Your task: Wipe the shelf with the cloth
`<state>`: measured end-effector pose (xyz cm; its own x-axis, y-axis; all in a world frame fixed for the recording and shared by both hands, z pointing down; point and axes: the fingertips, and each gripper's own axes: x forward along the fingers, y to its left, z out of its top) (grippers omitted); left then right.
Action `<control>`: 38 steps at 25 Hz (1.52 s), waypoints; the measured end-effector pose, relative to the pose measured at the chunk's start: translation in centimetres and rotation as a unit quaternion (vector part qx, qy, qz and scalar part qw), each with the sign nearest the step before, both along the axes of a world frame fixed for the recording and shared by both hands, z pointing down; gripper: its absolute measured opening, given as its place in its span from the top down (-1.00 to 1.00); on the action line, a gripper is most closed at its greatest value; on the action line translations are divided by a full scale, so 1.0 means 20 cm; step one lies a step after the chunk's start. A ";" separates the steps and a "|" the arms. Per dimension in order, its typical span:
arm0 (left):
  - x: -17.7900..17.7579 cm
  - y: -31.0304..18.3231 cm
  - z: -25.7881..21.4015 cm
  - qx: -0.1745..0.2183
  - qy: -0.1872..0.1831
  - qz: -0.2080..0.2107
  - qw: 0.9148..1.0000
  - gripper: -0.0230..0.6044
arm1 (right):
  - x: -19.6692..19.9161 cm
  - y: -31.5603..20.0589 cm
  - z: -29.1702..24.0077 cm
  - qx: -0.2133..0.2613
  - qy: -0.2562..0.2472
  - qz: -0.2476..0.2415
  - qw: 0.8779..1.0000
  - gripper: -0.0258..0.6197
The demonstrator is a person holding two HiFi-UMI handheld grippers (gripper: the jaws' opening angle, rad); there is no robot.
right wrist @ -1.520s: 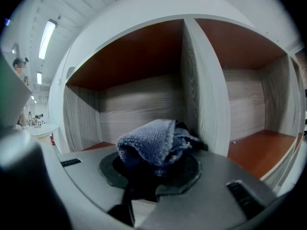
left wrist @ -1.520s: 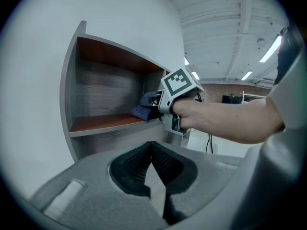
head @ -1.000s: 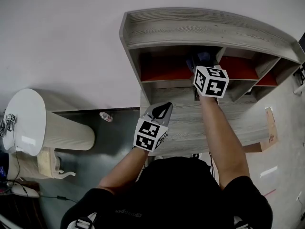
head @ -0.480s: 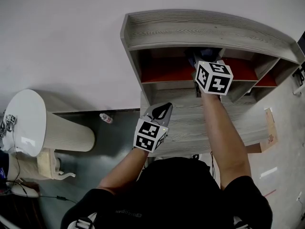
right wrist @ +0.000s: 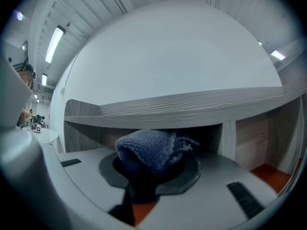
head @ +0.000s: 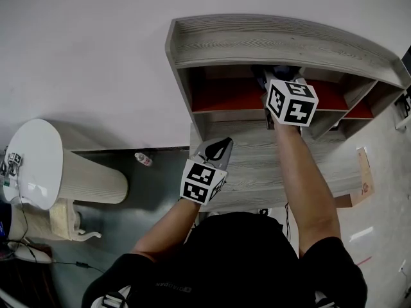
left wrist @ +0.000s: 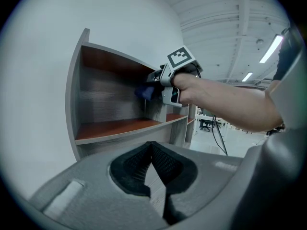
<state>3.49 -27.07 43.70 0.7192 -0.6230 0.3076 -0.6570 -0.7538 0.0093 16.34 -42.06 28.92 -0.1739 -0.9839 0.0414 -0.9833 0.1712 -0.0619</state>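
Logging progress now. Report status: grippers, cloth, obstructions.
Right gripper shut on blue cloth, inside upper compartment of shelf. Left gripper shut, empty, above lower ledge. Nothing blocking visible.

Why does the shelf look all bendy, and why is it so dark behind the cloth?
Head view: the wide lens bows the shelf into a curve. Right gripper view: black corners ring the picture; the cloth is sharp, and the shelf space behind it lies in shadow. Left gripper view: the ceiling light glares white.
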 end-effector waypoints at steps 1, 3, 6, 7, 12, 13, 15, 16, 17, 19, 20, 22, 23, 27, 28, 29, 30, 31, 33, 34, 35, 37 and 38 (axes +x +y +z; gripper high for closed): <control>0.00 0.00 0.00 0.001 0.000 0.000 1.000 0.90 | 0.00 0.00 0.00 0.000 0.000 0.000 1.000 0.61; 0.00 0.00 -0.01 0.002 0.000 0.000 1.000 0.90 | 0.00 0.00 0.00 0.000 0.001 0.000 1.000 0.61; 0.00 -0.01 -0.01 0.002 0.000 0.000 1.000 0.90 | 0.00 0.00 0.00 -0.002 0.003 0.000 1.000 0.60; 0.00 -0.01 -0.01 0.003 0.000 0.000 1.000 0.90 | 0.00 0.00 0.00 -0.002 0.004 0.001 1.000 0.61; -0.04 -0.05 -0.03 0.010 0.003 -0.012 1.000 0.90 | -0.01 -0.01 0.01 -0.003 0.010 0.001 1.000 0.61; -0.06 -0.05 -0.04 0.011 0.004 -0.015 1.000 0.90 | -0.02 -0.01 0.00 -0.003 0.013 0.000 1.000 0.61; -0.08 -0.06 -0.06 0.014 0.005 -0.021 1.000 0.90 | -0.04 -0.01 0.00 -0.003 0.019 -0.004 1.000 0.61; -0.08 -0.07 -0.06 0.015 0.006 -0.023 1.000 0.90 | -0.06 -0.01 0.00 -0.002 0.022 -0.006 1.000 0.61; -0.09 -0.07 -0.07 0.016 0.007 -0.024 1.000 0.90 | -0.08 -0.01 0.00 -0.002 0.025 -0.009 1.000 0.61; -0.11 -0.07 -0.07 0.017 0.007 -0.026 0.999 0.90 | -0.12 -0.02 0.00 -0.002 0.029 -0.015 0.999 0.61; -0.11 -0.07 -0.07 0.017 0.007 -0.028 0.999 0.90 | -0.15 -0.02 0.00 -0.002 0.030 -0.019 0.999 0.60; -0.13 -0.07 -0.07 0.017 0.007 -0.031 0.999 0.90 | -0.19 -0.03 0.00 -0.002 0.032 -0.026 0.999 0.60; -0.14 -0.07 -0.07 0.016 0.007 -0.034 0.999 0.90 | -0.22 -0.04 0.00 -0.002 0.033 -0.030 0.999 0.61; -0.20 -0.09 -0.07 0.015 0.007 -0.046 0.999 0.90 | -0.32 -0.05 0.00 0.000 0.035 -0.046 0.998 0.61; -0.22 -0.09 -0.06 0.015 0.007 -0.049 0.999 0.90 | -0.35 -0.06 0.00 0.001 0.036 -0.050 0.998 0.61; -0.23 -0.09 -0.06 0.015 0.007 -0.052 0.999 0.90 | -0.37 -0.06 0.00 0.002 0.036 -0.054 0.998 0.61; -0.25 -0.09 -0.06 0.015 0.007 -0.055 0.998 0.90 | -0.40 -0.06 -0.01 0.002 0.036 -0.057 0.998 0.61; -0.27 -0.09 -0.06 0.015 0.007 -0.058 0.998 0.90 | -0.43 -0.07 -0.01 0.003 0.036 -0.061 0.997 0.61; -0.30 -0.10 -0.06 0.014 0.006 -0.062 0.998 0.90 | -0.48 -0.08 -0.01 0.003 0.036 -0.068 0.997 0.61; -0.31 -0.10 -0.06 0.013 0.006 -0.065 0.998 0.90 | -0.50 -0.08 -0.01 0.004 0.036 -0.072 0.997 0.60; -0.32 -0.10 -0.05 0.013 0.005 -0.067 0.998 0.90 | -0.53 -0.08 -0.01 0.005 0.036 -0.075 0.997 0.61; -0.35 -0.10 -0.05 0.012 0.005 -0.070 0.997 0.90 | -0.57 -0.09 -0.01 0.006 0.035 -0.081 0.996 0.61; -0.36 -0.10 -0.05 0.012 0.004 -0.072 0.997 0.90 | -0.59 -0.09 -0.01 0.007 0.036 -0.084 0.996 0.61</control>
